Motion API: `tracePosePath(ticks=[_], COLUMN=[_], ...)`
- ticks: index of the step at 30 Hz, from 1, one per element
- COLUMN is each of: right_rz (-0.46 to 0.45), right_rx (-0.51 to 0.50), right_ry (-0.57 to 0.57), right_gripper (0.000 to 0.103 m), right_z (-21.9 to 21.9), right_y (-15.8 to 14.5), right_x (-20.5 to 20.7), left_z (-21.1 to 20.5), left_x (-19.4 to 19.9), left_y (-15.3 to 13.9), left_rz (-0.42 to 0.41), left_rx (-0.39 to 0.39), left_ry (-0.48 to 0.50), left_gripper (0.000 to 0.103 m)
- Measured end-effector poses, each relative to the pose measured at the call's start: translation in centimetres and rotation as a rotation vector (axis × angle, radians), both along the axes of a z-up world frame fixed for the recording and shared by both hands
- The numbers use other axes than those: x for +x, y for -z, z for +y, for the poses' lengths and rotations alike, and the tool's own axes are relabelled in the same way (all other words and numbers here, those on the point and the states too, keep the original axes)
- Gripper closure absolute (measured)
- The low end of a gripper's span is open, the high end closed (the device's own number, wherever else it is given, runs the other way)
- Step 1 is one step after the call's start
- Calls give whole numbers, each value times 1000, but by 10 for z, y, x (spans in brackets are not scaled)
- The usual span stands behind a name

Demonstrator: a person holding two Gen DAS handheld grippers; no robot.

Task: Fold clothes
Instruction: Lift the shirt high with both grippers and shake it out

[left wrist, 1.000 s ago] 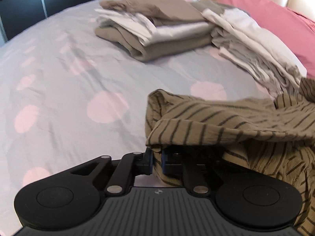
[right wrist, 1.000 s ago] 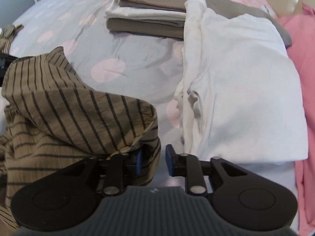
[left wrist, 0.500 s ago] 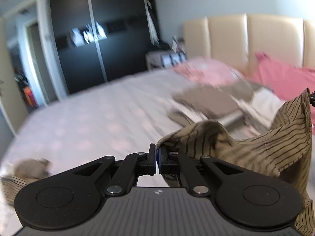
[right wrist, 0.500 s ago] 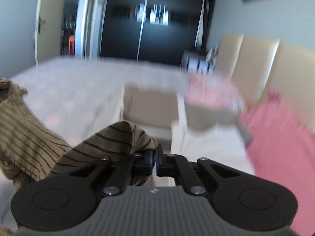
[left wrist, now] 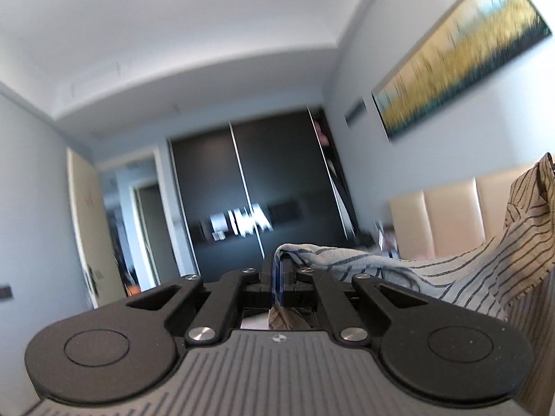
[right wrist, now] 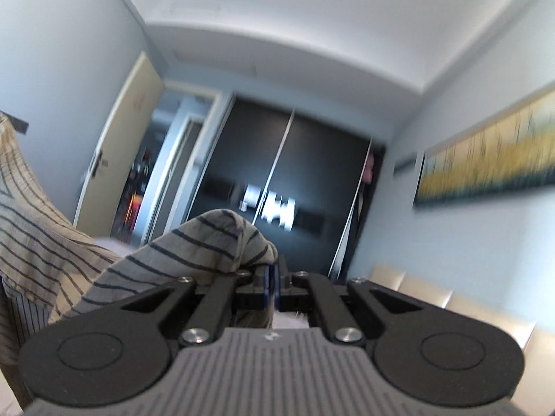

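Observation:
A tan shirt with thin dark stripes (left wrist: 461,270) hangs in the air between my two grippers. My left gripper (left wrist: 276,270) is shut on one edge of it, and the cloth runs off to the right and up toward the frame's right side. In the right wrist view the striped shirt (right wrist: 194,249) drapes over the left finger and stretches away to the left. My right gripper (right wrist: 272,277) is shut on its other edge. Both grippers point about level, high above the bed, which is out of sight.
A dark sliding-door wardrobe (left wrist: 263,190) fills the far wall, with an open doorway (left wrist: 138,228) and a cream door to its left. The padded beige headboard (left wrist: 447,222) shows low on the right, under a long yellow painting (left wrist: 461,52).
Both grippers shut on the striped shirt and rose from the bed with it, tilting from looking down at the folded piles to looking level across the room. The shirt now hangs stretched between them.

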State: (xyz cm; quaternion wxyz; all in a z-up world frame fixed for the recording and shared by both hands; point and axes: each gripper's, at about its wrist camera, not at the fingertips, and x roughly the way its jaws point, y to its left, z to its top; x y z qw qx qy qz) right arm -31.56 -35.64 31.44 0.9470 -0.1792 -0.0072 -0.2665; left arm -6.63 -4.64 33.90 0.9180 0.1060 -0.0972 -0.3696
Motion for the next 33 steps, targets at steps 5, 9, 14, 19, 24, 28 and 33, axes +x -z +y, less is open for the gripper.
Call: tracePosePath(ticks=[5, 9, 14, 19, 24, 28, 33], right_rz=[-94, -144, -167, -79, 95, 276, 482], right_rx=[-96, -126, -127, -64, 73, 212, 343], right_ry=[-22, -39, -70, -94, -110, -110, -83], right_gripper=[100, 100, 100, 99, 99, 99, 99], right_z=[43, 60, 69, 54, 19, -16, -59], right_y=[-41, -57, -58, -34, 28, 107, 211], right_x=[-42, -56, -55, -13, 54, 116, 192], left_z=[35, 49, 52, 24, -20, -52, -88], left_x=[-39, -50, -42, 10, 91, 146, 208], left_y=[-37, -50, -50, -19, 59, 149, 247], left_rz=[-77, -106, -89, 30, 255, 402, 553], left_rx=[-77, -124, -140, -35, 113, 267, 405], left_ry=[-6, -14, -43, -81, -108, -126, -152], left_gripper=[103, 103, 103, 103, 103, 103, 103])
